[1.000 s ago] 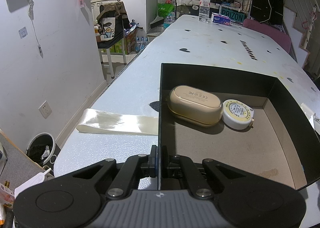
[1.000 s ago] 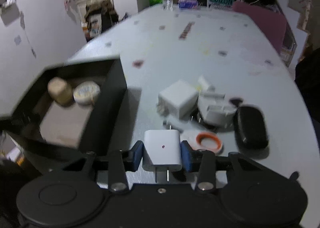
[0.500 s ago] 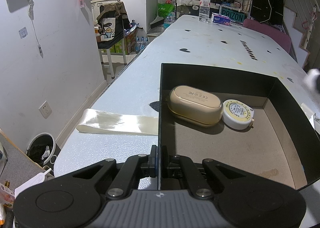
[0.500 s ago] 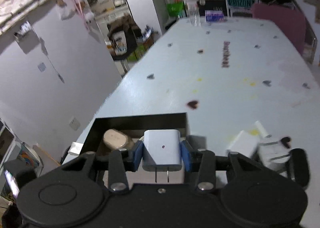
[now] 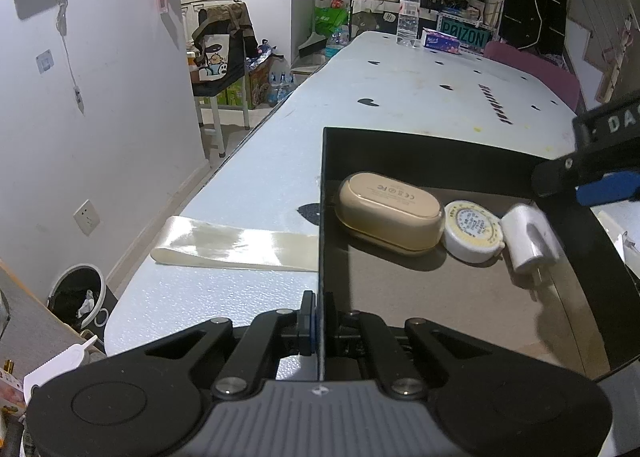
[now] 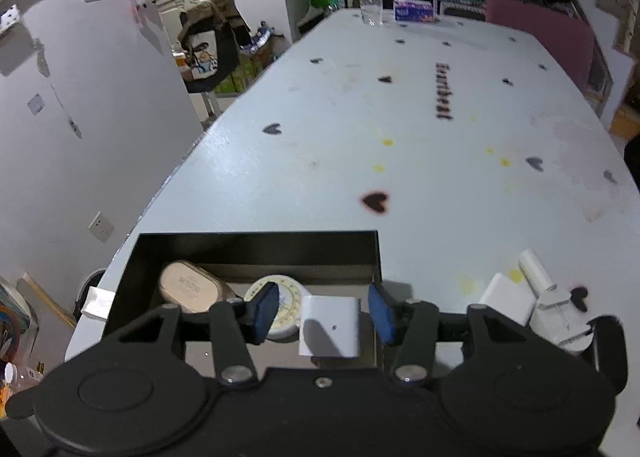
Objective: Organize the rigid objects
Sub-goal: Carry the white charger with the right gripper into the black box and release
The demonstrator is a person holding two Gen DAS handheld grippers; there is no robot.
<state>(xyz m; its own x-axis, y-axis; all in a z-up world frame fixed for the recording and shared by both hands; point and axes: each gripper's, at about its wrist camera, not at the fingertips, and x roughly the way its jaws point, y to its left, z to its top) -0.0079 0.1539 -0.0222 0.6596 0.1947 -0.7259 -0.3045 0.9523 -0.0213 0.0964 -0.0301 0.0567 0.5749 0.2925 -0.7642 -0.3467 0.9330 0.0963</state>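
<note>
The pale blue heart-printed surface (image 6: 420, 161) carries an open black rectangular box (image 5: 460, 153). Its near wall is clamped by the left gripper (image 5: 319, 321). Above it, the right gripper (image 6: 322, 311) jaws are opening, clear of the white plug-in charger cube (image 6: 330, 331), seen inside beside a round cream tape measure (image 5: 472, 231) and beige oval case (image 5: 390, 213).

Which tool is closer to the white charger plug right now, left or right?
Right. The right tool is directly over the white charger plug, jaws opening around it. The left tool is clamped on the black box wall, farther away.
</note>
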